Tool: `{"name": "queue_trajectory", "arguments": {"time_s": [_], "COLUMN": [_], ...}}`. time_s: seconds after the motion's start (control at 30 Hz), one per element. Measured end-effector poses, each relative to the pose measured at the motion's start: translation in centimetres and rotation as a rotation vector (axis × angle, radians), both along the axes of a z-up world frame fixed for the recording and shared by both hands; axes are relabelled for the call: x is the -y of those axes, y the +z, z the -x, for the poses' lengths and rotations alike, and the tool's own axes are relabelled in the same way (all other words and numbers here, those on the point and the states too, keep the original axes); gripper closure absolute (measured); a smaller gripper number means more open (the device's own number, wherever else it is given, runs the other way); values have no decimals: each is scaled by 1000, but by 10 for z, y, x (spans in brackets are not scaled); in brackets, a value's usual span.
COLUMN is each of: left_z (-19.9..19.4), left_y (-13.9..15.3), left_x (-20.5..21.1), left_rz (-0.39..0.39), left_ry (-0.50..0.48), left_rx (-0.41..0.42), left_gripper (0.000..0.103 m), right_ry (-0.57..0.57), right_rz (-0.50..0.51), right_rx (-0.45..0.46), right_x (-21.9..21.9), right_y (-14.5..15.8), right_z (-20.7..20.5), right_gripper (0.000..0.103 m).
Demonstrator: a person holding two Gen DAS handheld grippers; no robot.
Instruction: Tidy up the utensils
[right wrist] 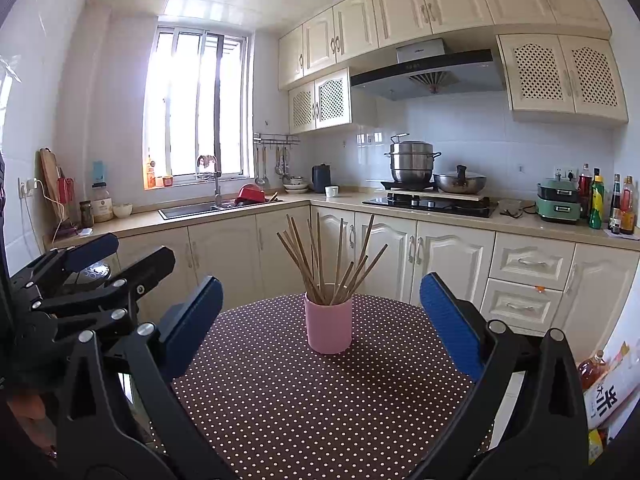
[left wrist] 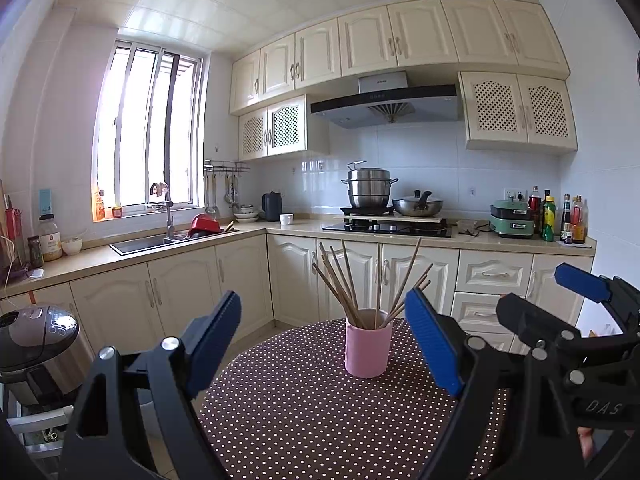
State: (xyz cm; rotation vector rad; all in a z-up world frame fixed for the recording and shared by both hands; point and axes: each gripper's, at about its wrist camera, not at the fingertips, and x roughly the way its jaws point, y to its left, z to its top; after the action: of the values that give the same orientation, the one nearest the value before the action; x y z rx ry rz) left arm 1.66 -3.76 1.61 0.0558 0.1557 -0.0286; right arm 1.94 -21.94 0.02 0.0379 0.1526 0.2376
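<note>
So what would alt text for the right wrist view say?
A pink cup of wooden chopsticks stands on a polka-dot table, framed by the open right gripper. The left gripper, also open, shows at left, with a kitchen behind.

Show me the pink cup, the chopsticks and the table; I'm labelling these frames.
pink cup (right wrist: 329, 330): right wrist view, front wall.
chopsticks (right wrist: 316, 256): right wrist view, a stick's upper shaft.
table (left wrist: 304, 412): left wrist view, bare dotted cloth.

You are seeing "DAS" showing on the right gripper (left wrist: 576, 300); the range hood's (left wrist: 384, 100) brand is staying too blurred to read.
</note>
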Motion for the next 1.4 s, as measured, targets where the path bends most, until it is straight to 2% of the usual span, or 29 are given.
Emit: {"name": "queue_trajectory", "arguments": {"time_s": [1.4], "left_z": [-13], "left_y": [-9], "left_x": [-1], "left_rz": [-7], "left_ry": [9], "left_rx": [-38], "left_gripper": [21], "right_ry": [-1], "right_rz": [-6], "right_rx": [-45], "right_x": [-8], "right_y": [-9], "right_z": [-15], "right_gripper": [6]}}
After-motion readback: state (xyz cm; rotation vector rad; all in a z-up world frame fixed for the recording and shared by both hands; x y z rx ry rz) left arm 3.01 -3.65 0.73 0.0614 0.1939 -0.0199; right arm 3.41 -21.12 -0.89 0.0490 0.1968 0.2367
